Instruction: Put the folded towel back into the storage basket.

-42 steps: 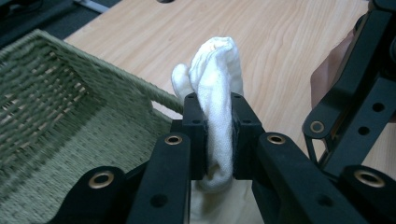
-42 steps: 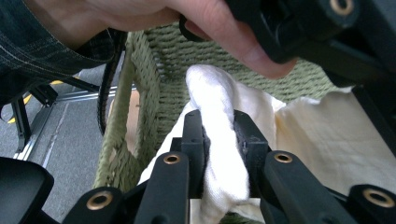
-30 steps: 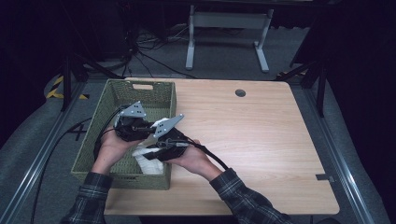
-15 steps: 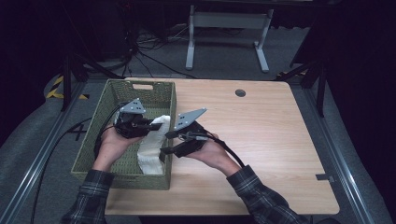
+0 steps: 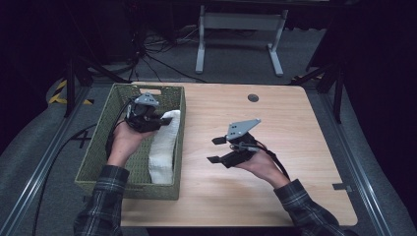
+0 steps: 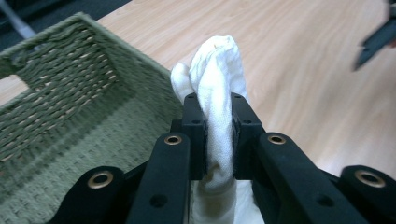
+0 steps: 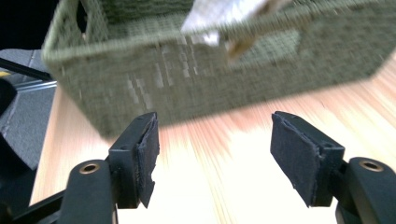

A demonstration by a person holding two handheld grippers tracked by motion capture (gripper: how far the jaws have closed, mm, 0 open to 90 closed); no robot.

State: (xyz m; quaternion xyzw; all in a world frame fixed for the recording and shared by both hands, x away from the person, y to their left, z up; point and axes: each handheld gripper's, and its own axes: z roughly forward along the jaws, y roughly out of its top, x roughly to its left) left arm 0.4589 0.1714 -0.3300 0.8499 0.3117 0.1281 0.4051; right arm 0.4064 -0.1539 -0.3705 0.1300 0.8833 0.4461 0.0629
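Note:
A white towel (image 5: 163, 142) hangs over the right rim of the green woven basket (image 5: 98, 152), its upper end pinched in my left gripper (image 5: 162, 120). In the left gripper view the pads press on the white towel (image 6: 215, 93) above the basket's (image 6: 70, 102) inner wall. My right gripper (image 5: 216, 150) hovers over the table's middle, to the right of the basket. Its jaws have just been opening. In the right gripper view the right gripper (image 7: 215, 154) is open and empty, facing the basket's (image 7: 187, 70) outer wall.
The wooden table (image 5: 275, 128) has a round cable hole (image 5: 253, 98) near its back edge. A white stand (image 5: 236, 29) and cables lie on the floor behind. A metal rail (image 5: 39, 167) runs along the left.
My right gripper left the towel at the basket, swung right over the table and opened. The left gripper lifted the towel's end slightly toward the basket's back.

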